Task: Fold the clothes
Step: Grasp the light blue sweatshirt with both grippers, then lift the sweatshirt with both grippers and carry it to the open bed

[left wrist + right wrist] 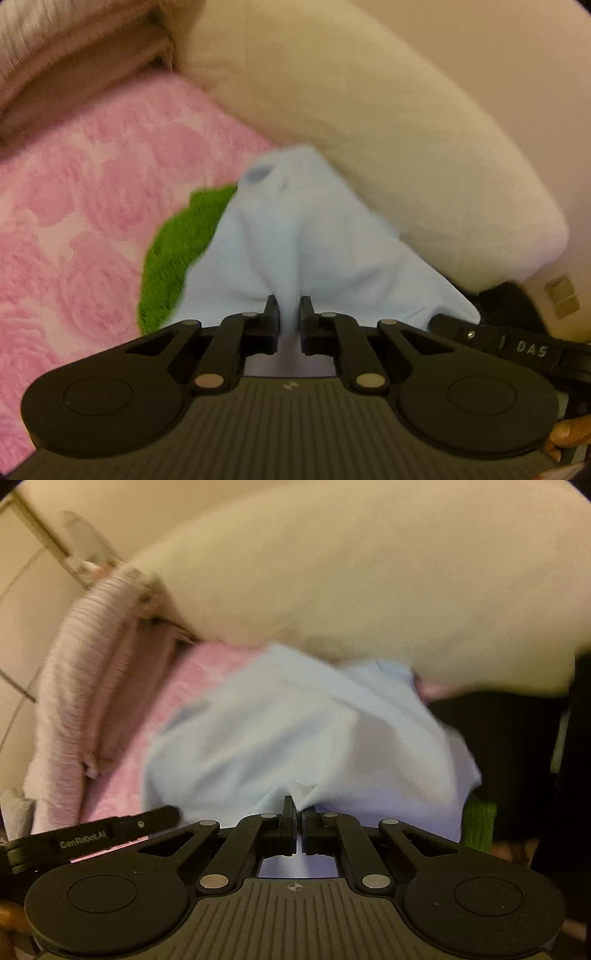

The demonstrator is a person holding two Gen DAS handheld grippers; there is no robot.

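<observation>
while both grippers pinch it | light blue garment (295,236) tents up, peak away

bed: pink rose-patterned blanket (74,192); cream pillow (351,122); wall: pale tiles (33,579); light: warm, dim

a home bedroom: pink floral bedspread (92,192), cream pillow (351,122).

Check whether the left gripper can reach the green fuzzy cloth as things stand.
Probably not yet: the left gripper is shut on the light blue soft garment, which drapes over part of the green fuzzy cloth.
</observation>
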